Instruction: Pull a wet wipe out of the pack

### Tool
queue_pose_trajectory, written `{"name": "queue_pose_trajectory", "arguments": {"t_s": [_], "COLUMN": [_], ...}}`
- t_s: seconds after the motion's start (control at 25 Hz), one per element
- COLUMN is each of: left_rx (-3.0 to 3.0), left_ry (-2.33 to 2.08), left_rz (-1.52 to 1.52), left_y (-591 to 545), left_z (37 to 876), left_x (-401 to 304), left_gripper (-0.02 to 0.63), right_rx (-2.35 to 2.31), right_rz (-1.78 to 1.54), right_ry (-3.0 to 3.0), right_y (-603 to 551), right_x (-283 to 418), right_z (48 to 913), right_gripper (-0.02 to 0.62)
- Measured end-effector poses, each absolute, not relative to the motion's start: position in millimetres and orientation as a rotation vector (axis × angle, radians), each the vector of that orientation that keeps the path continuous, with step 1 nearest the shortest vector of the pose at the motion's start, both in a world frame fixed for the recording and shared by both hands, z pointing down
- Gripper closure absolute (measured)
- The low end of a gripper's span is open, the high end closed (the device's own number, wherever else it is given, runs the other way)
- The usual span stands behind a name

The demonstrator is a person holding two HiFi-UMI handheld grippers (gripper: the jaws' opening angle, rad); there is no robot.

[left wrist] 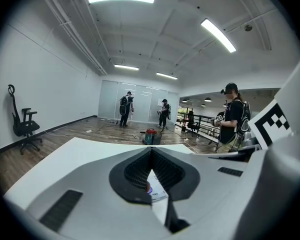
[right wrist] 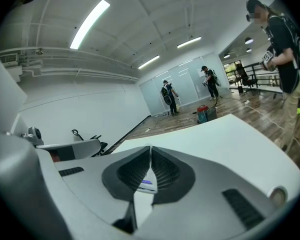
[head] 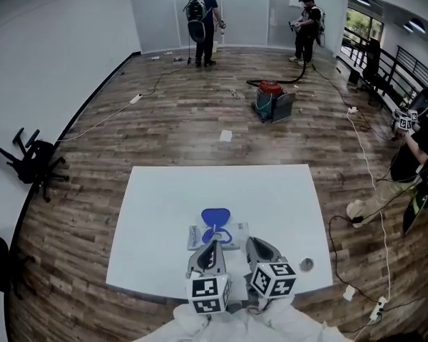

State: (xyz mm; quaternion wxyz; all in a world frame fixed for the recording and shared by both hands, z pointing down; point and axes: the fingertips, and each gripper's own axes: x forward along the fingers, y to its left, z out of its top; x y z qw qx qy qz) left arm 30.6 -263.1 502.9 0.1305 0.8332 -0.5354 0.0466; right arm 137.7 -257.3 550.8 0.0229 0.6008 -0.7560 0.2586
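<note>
A flat wet wipe pack lies on the white table near its front edge, with its blue lid flipped up toward the far side. My left gripper rests with its tips over the pack's near edge, jaws together and nothing seen between them. My right gripper sits just right of the pack, also shut and empty. In the left gripper view the gripper shows the pack through the gap below its tips. The right gripper view shows that gripper with the pack under it.
A small round cap-like object lies on the table at the front right. A red vacuum and cables lie on the wooden floor beyond. Two people stand at the far wall, another person at the right. An office chair lies tipped at the left.
</note>
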Motion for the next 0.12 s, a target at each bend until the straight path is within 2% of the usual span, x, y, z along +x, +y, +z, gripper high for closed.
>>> {"name": "queue_pose_trajectory", "arguments": {"t_s": [0.12], "left_rx": [2.417], "left_ry": [-1.555], "left_rz": [0.137], "left_y": [-263.4], "left_z": [506.9], "left_x": [32.0], "left_gripper": [0.606], "right_rx": [1.852], "right_rz": [0.811], "right_ry": [-2.339], "right_y": [-256.0], "right_x": [138.8], "right_z": [558.8], "right_gripper": [0.577]}}
